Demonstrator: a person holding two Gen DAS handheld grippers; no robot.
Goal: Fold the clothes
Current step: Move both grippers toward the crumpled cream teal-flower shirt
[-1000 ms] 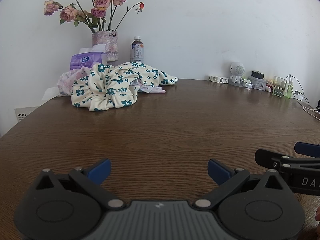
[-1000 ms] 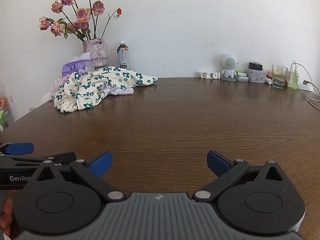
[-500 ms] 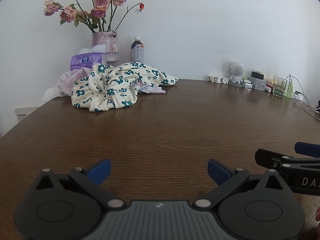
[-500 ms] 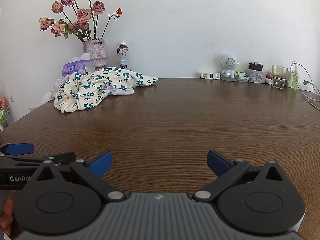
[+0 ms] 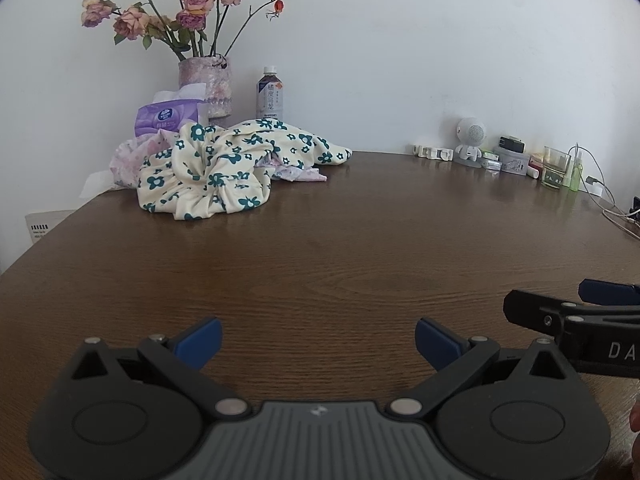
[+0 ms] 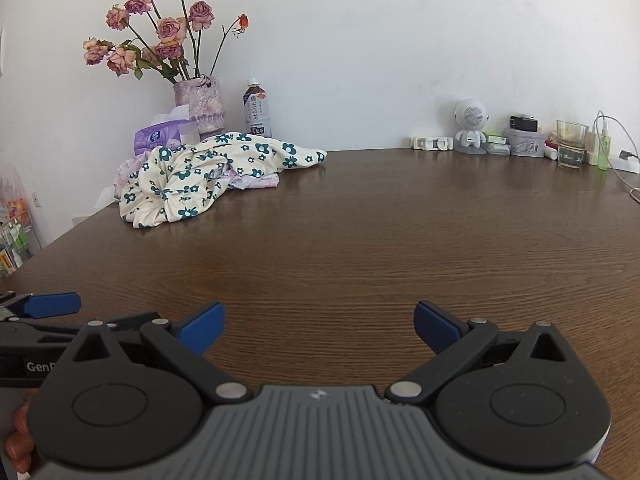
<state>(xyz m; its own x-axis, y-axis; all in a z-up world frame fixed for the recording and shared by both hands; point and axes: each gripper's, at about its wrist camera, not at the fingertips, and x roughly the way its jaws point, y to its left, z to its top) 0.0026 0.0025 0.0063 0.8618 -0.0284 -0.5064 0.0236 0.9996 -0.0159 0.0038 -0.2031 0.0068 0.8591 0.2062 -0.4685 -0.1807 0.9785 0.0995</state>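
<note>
Brown wood-grain table [image 5: 320, 264] fills both wrist views, bare across its middle. A cream garment with teal flowers [image 5: 224, 168] lies crumpled in a heap at the far left corner, on top of a pale pink garment [image 5: 132, 156], just in front of a purple tissue pack [image 5: 168, 120], a vase of dried roses [image 5: 206, 84] and a tea bottle [image 5: 270, 94]. Its long axis runs roughly left to right along the far edge, one end trailing toward the middle. The left gripper [image 5: 318, 340] and right gripper [image 6: 318, 326] sit side by side near the front edge, both with blue-tipped fingers spread wide and holding nothing. The heap lies ahead and to the left of both, well apart, so the left gripper is probably the nearer one to reach it.
</note>
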